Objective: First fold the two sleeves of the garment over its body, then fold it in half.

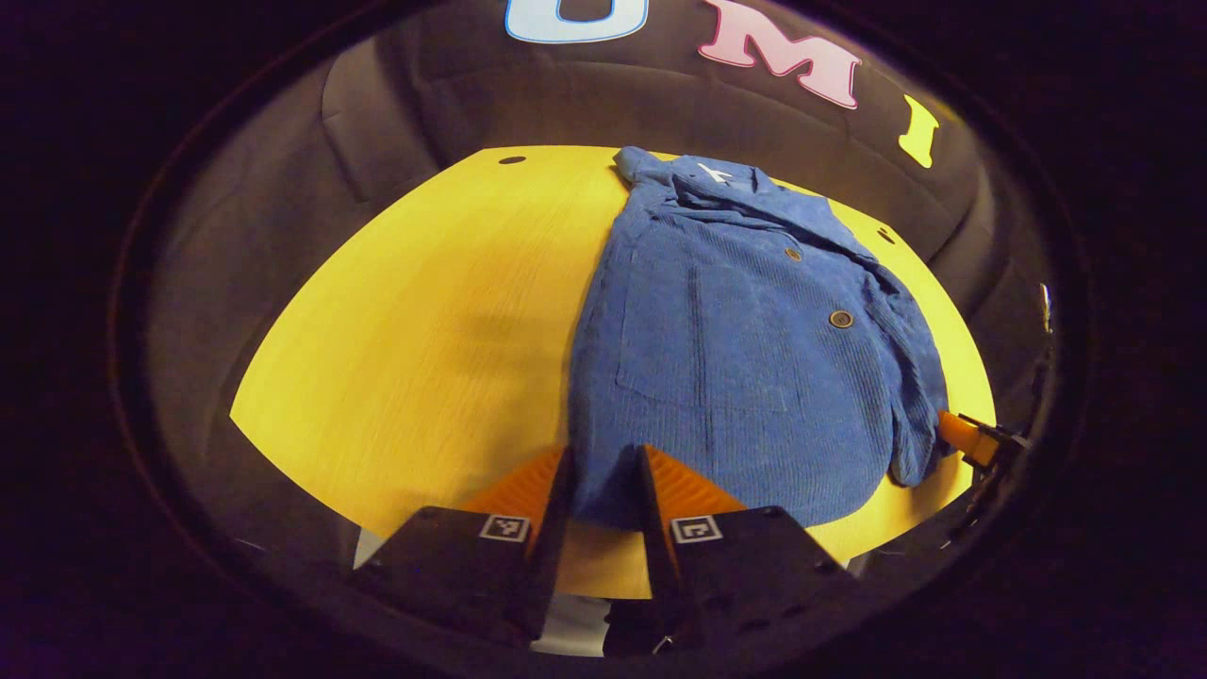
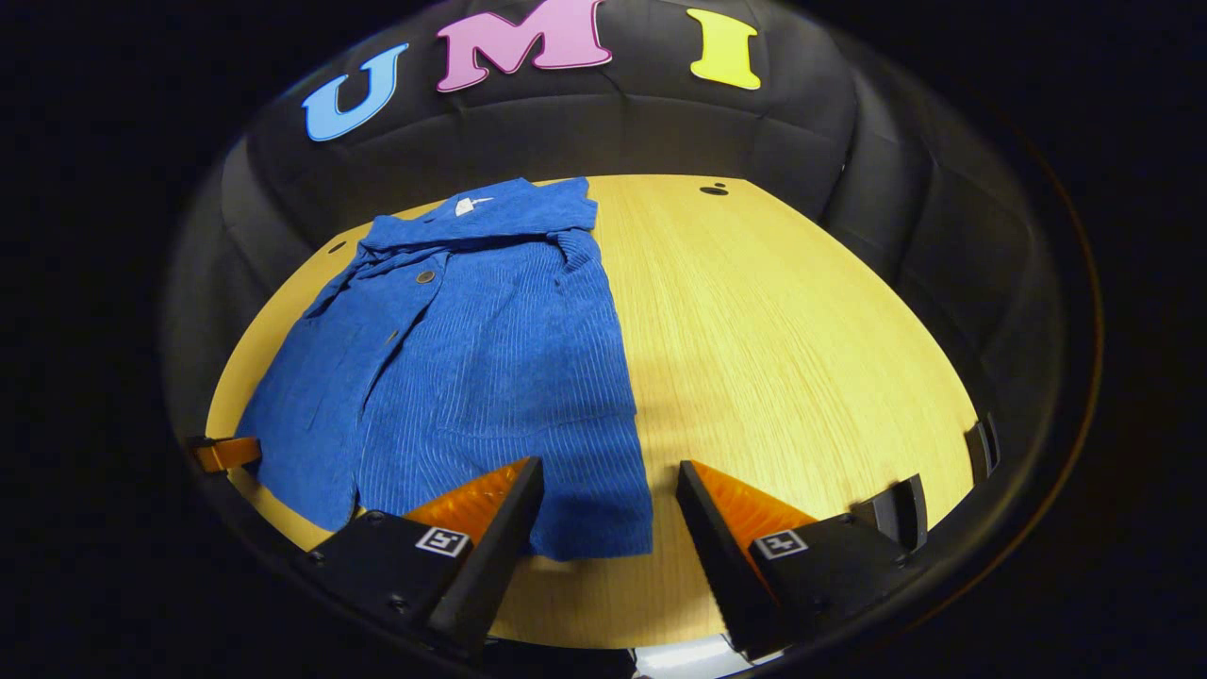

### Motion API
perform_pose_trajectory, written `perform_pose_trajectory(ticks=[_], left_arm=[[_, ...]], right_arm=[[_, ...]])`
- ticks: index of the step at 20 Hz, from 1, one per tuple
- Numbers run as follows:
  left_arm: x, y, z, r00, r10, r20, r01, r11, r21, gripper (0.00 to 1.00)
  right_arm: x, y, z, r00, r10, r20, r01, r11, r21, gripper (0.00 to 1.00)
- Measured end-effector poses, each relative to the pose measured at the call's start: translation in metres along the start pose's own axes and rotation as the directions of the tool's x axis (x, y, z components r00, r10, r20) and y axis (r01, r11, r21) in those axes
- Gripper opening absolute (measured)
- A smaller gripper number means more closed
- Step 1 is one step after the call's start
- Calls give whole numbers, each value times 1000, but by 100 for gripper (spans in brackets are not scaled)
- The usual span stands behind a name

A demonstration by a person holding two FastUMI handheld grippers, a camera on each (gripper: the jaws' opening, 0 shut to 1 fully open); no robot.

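A blue corduroy garment [image 1: 745, 349] lies flat on the yellow wooden table [image 1: 424, 339], collar at the far end and hem toward me. Its sleeves lie folded in over the body. My left gripper [image 1: 606, 471] stands narrow at the near hem corner, and both fingers touch the cloth between them. The right gripper [image 1: 971, 438] shows at the hem's other corner. In the right gripper view, the garment [image 2: 471, 358] covers the table's left half. My right gripper [image 2: 611, 481] is open wide, with the hem corner lying between its fingers. The left gripper [image 2: 226, 454] peeks out at the far left hem.
Padded black booth wall surrounds the table on the far and side edges. Bare tabletop [image 2: 783, 339] stretches beside the garment. A small dark hole [image 2: 714, 190] marks the table's far edge, and black clips [image 2: 905, 509] sit on its near right rim.
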State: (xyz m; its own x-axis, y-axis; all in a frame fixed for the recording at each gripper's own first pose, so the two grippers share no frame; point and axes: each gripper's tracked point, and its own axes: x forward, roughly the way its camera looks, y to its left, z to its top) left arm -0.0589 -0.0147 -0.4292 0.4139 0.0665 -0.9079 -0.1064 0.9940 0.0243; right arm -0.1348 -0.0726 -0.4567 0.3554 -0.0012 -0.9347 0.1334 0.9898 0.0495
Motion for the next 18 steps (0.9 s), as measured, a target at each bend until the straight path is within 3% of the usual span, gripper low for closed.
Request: perform_pose_trajectory(ticks=[1,2,3,5,6,8,12,18], left_arm=[[-2,-5,-1,1000,-16,1,16,1000,9,27],[-4,-9,-1,1000,-21,-4,21,1000,11,17],[-4,-10,-3,999,-32,-6,32,999,32,11],[-3,-12,-2,999,-53,-5,53,996,69,11],[-2,-16,-1,997,-81,-6,81,994,73,2],[-5,-27,-1,987,-160,-12,160,987,32,0],[-8,-43,8,975,-224,2,224,973,-55,0],[-28,-64,96,942,-297,159,309,949,-61,0]], right_arm=[[2,7,0,1000,16,-9,-16,1000,-5,87],[1,15,-1,999,37,-15,-38,999,-9,62],[3,23,0,998,59,-22,-60,998,-7,64],[2,25,2,999,49,-5,-49,998,-29,17],[-1,28,0,998,56,-6,-56,997,-54,12],[1,27,-1,995,95,-9,-96,989,-110,5],[-2,27,12,994,110,-6,-111,994,-27,5],[-4,67,89,972,208,107,-208,978,-9,5]])
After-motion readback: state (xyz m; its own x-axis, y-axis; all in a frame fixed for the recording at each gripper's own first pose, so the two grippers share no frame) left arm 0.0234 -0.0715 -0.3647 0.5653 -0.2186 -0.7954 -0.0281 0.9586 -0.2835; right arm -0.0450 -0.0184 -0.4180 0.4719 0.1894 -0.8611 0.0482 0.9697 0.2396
